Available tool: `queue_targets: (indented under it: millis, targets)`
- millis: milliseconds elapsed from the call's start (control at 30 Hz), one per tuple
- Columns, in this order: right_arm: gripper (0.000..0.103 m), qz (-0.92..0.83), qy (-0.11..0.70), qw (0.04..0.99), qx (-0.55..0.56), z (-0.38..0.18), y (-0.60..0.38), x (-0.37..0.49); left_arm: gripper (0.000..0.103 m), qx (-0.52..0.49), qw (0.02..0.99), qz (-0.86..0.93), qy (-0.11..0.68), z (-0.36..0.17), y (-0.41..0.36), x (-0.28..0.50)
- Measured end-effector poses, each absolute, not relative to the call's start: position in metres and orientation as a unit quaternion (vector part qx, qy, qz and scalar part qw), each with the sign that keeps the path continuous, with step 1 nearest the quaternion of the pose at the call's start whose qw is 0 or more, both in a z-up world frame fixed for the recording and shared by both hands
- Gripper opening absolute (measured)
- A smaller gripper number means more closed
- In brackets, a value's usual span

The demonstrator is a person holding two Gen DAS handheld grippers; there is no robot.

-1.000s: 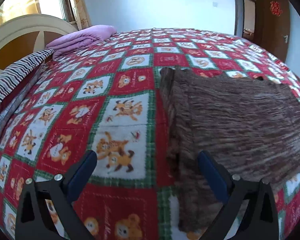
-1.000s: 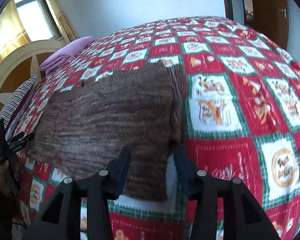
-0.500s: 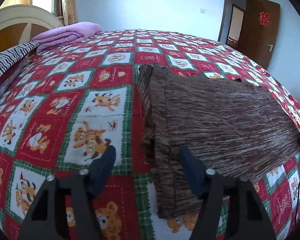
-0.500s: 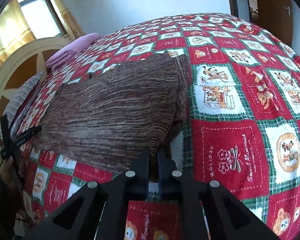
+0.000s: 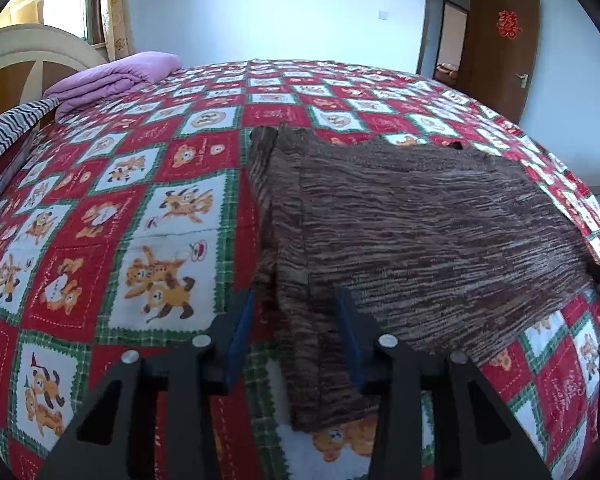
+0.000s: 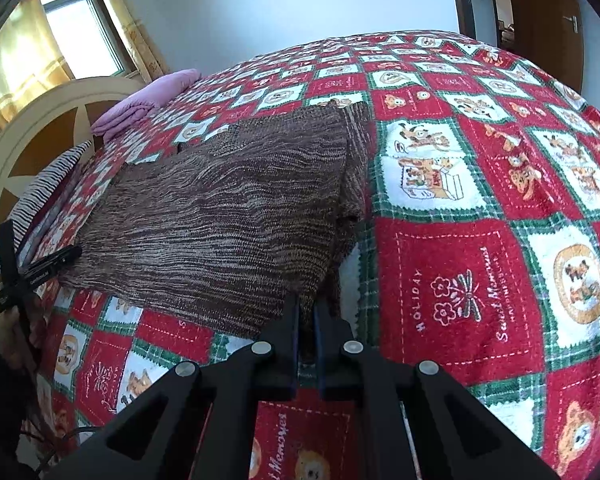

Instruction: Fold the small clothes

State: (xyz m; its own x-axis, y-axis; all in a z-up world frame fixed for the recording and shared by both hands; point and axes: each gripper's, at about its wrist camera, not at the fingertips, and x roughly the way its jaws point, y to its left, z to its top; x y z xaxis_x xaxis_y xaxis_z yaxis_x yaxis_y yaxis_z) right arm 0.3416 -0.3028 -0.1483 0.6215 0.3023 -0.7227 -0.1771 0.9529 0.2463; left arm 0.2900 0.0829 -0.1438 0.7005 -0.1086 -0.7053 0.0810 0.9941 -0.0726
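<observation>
both grippers at the sweater's near edge

the brown striped knit sweater (image 5: 420, 232) lies flat on the red-and-white checked bear-print quilt (image 5: 160, 208). left gripper (image 5: 296, 332) straddles its folded sleeve, jaws apart (not clamped). right gripper (image 6: 307, 320) pinches the hem corner, jaws nearly together.

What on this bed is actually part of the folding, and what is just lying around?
Part of the job:
brown knitted garment
left gripper, open, straddling its edge
right gripper, shut on its corner

Just lying about:
folded purple blanket
striped cloth
patterned bedspread, only the work surface
</observation>
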Motion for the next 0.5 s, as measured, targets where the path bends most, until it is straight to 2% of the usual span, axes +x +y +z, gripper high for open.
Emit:
queue_targets:
  millis: [133, 233, 333, 500]
  targets:
    - [0.006, 0.137, 0.410, 0.898, 0.083, -0.150, -0.305, 0.341, 0.043, -0.019, 0.923, -0.062, 0.380, -0.143, 0.081, 0.288]
    - [0.006, 0.137, 0.408, 0.899, 0.083, -0.151, -0.304, 0.341, 0.012, -0.020, 0.918, -0.071, 0.390, -0.146, 0.080, 0.291]
    - [0.006, 0.137, 0.407, 0.899, 0.082, -0.151, -0.304, 0.340, 0.006, -0.028, 0.917, -0.075, 0.390, -0.146, 0.081, 0.289]
    - [0.006, 0.138, 0.406, 0.899, 0.086, -0.153, -0.305, 0.341, 0.005, -0.046, 0.917, -0.082, 0.388, -0.147, 0.082, 0.274]
